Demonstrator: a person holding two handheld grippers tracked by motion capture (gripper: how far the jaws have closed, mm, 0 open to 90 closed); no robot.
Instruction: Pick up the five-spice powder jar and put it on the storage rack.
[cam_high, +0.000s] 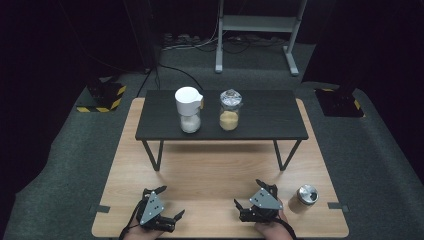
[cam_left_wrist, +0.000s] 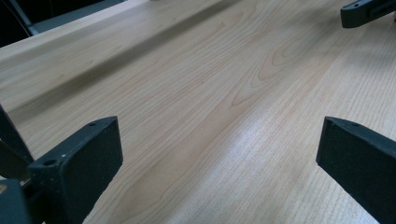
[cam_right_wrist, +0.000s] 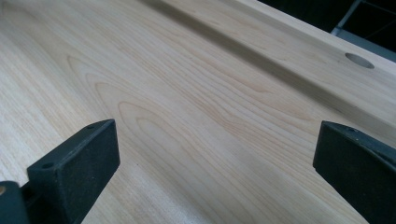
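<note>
My left gripper (cam_high: 170, 202) rests low on the light wooden table (cam_high: 210, 170) near its front left, open, with bare wood between its jaws (cam_left_wrist: 219, 154). My right gripper (cam_high: 248, 194) lies near the front right, also open over bare wood (cam_right_wrist: 215, 154). A small jar with a silver lid (cam_high: 304, 197) stands just right of the right gripper. On the black raised shelf (cam_high: 265, 120) stand a jar with a white lid (cam_high: 189, 109) holding white grains and a glass jar (cam_high: 230, 111) holding tan grains.
The shelf stands on thin black legs (cam_high: 152, 154) over the back half of the table. Grey carpet (cam_high: 60, 165) surrounds the table. A metal stand (cam_high: 257, 25) and black-and-yellow floor bases (cam_high: 102, 96) sit farther back.
</note>
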